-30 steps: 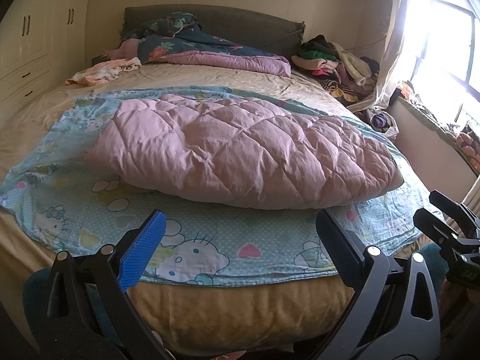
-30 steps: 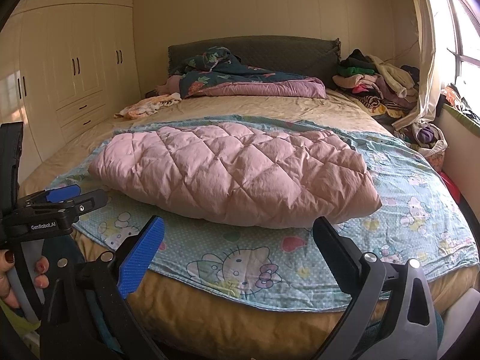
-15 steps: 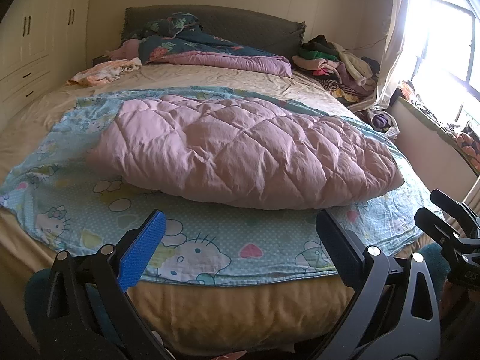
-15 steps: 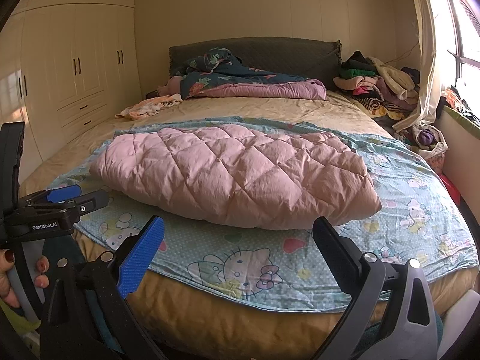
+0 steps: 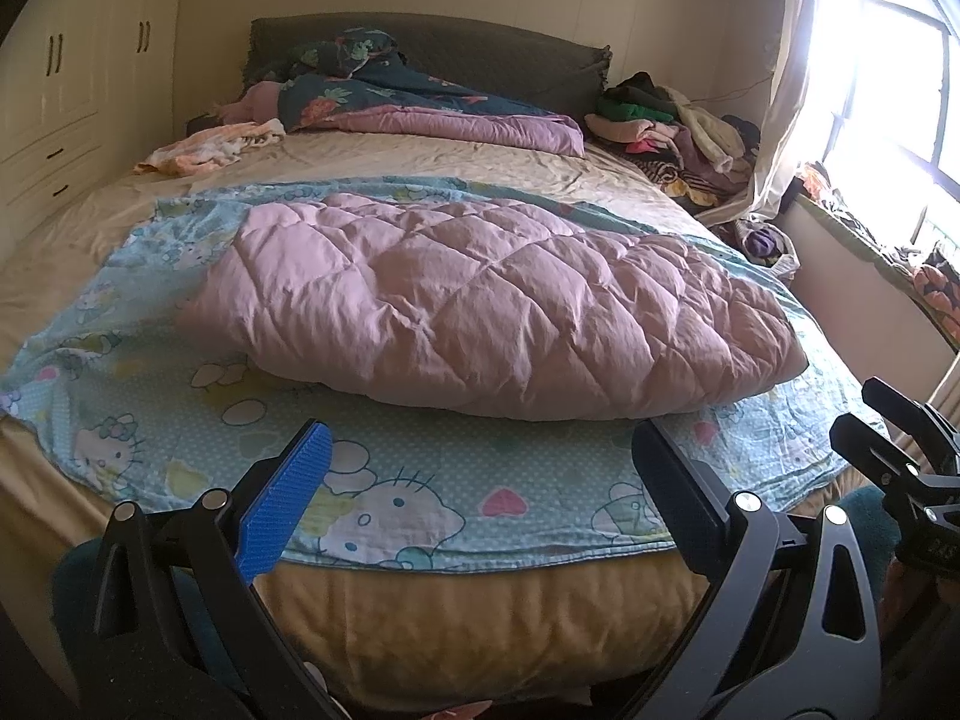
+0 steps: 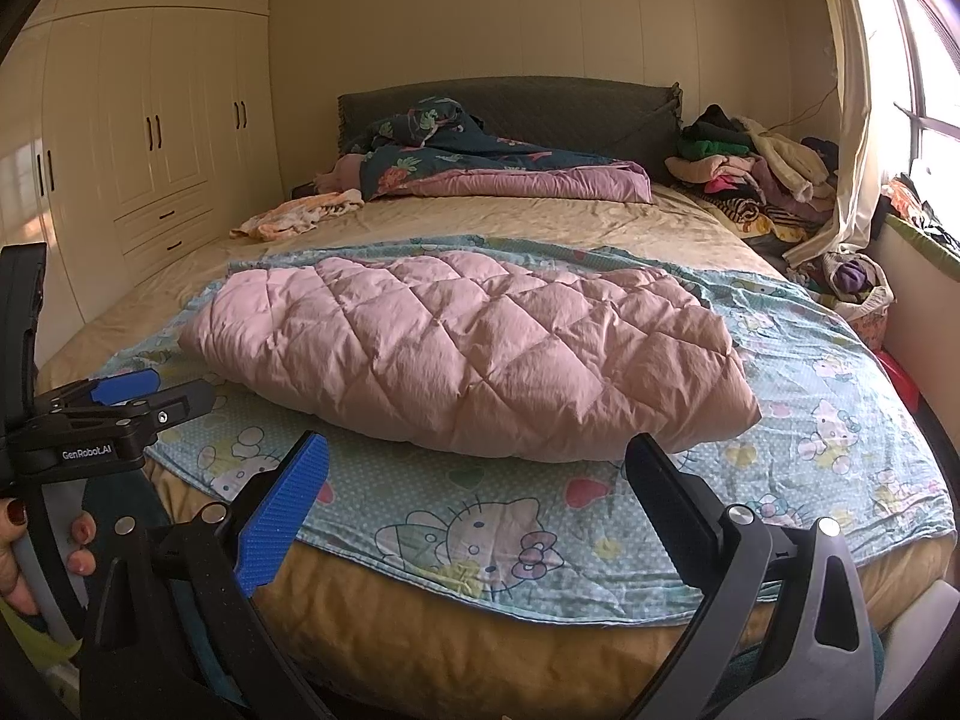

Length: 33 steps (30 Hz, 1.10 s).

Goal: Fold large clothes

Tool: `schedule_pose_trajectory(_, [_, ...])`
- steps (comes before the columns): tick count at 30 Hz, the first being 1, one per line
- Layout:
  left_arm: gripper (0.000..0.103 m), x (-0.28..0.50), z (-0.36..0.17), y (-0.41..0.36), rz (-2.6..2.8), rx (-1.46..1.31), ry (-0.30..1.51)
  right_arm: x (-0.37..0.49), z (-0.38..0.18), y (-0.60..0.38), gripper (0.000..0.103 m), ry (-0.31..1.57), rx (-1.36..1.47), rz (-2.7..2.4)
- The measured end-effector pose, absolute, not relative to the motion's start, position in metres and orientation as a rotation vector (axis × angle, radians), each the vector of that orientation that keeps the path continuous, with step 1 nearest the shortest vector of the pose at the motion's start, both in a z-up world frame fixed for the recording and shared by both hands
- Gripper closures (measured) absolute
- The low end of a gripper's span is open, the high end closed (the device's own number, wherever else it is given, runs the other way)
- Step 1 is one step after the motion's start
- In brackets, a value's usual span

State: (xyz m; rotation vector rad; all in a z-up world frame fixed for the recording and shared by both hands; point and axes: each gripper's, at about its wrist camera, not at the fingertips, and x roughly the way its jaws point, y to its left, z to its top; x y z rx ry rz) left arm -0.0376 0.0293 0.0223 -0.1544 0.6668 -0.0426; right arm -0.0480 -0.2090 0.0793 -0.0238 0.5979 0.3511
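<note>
A pink quilted padded garment (image 5: 498, 306) lies folded into a thick oblong on a light blue cartoon-cat sheet (image 5: 420, 492) spread over the bed; both show in the right wrist view too, the garment (image 6: 468, 354) on the sheet (image 6: 810, 420). My left gripper (image 5: 480, 492) is open and empty, just short of the bed's foot edge. My right gripper (image 6: 474, 498) is open and empty at the same edge, to the right of the left one. The left gripper also shows at the right wrist view's left edge (image 6: 120, 402).
The tan mattress (image 6: 510, 222) runs back to a dark headboard (image 6: 510, 108) with a rumpled dark floral duvet (image 6: 480, 168). A peach cloth (image 6: 294, 219) lies far left. A clothes pile (image 6: 756, 174) and curtain stand at the right. Wardrobes (image 6: 150, 132) line the left wall.
Both grippers have drawn back slightly from the bed and stay open. The garment and the sheet have not moved.
</note>
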Motion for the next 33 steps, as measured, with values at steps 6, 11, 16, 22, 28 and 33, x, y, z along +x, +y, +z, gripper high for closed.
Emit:
schedule_pose_trajectory(6, [0.009,-0.0375,0.0227,0.0298,-0.044,-0.154,0.664,-0.0479,0.0789,-0.2089,0.004,0.598,-0.024,0.352])
schedule_pose_trajectory(11, [0.009,-0.0374,0.0223,0.0296,-0.043,-0.153,0.665,-0.0476,0.0800,-0.2084,0.004,0.597,-0.026,0.351])
schedule_pose_trajectory(16, [0.009,-0.0374,0.0220,0.0293,-0.039,-0.149,0.666,-0.0468,0.0802,-0.2084,0.004,0.598,-0.025,0.350])
schedule_pose_trajectory(22, [0.009,-0.0395,0.0216,0.0307,-0.037,-0.144,0.672,-0.0477,0.0810,-0.2088,0.004,0.598,-0.029,0.349])
schedule_pose_trajectory(28, [0.009,-0.0417,0.0199,0.0314,-0.030,-0.134,0.682,-0.0494,0.0829,-0.2112,0.004,0.590,-0.036,0.339])
schedule_pose_trajectory(33, [0.009,-0.0433,0.0168,0.0331,-0.043,-0.152,0.714,-0.0523,0.0829,-0.2160,0.004,0.585,-0.031,0.325])
